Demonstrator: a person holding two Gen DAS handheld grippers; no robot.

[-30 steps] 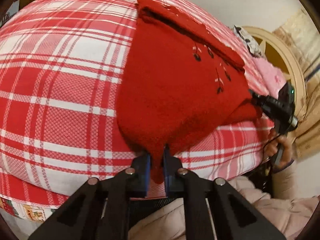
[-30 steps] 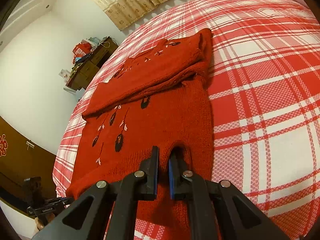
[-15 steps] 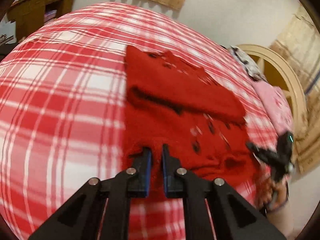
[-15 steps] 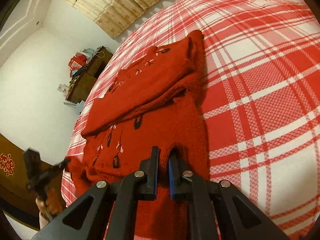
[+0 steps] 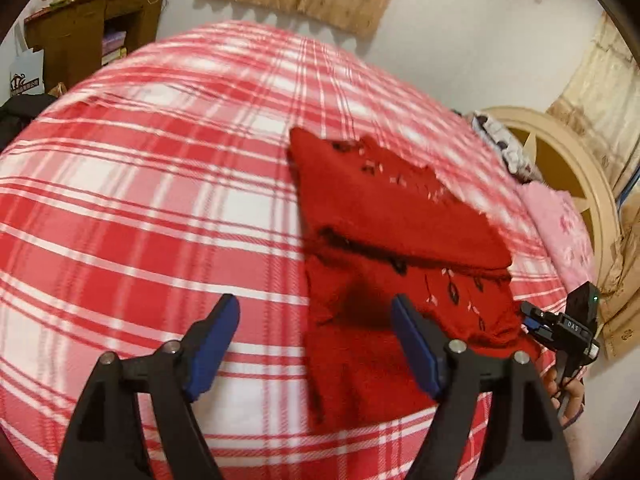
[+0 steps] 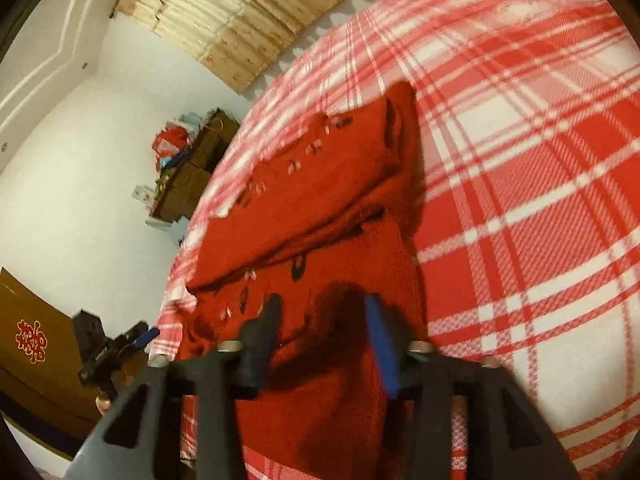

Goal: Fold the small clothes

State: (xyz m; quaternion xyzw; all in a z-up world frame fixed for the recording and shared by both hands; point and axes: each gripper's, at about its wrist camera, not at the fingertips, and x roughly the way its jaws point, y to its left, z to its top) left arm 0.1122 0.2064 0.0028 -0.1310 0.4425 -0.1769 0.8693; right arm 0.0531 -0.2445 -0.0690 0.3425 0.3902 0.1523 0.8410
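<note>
Bare plaid bedspread (image 5: 140, 208) left of the red sweater (image 5: 384, 216)

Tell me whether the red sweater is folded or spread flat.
Partly folded: the red sweater has its far part doubled over onto the near part, which lies flat on the plaid bed cover.

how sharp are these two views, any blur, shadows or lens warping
Left wrist view: motion blur smears the red sweater and the plaid bedspread, the fisheye bulges the bed into a dome, and a dark shadow sits on the knit between the open fingers. Right wrist view: softer blur, the right hand-held gripper throws a shadow on the sweater, corners vignetted black.
</note>
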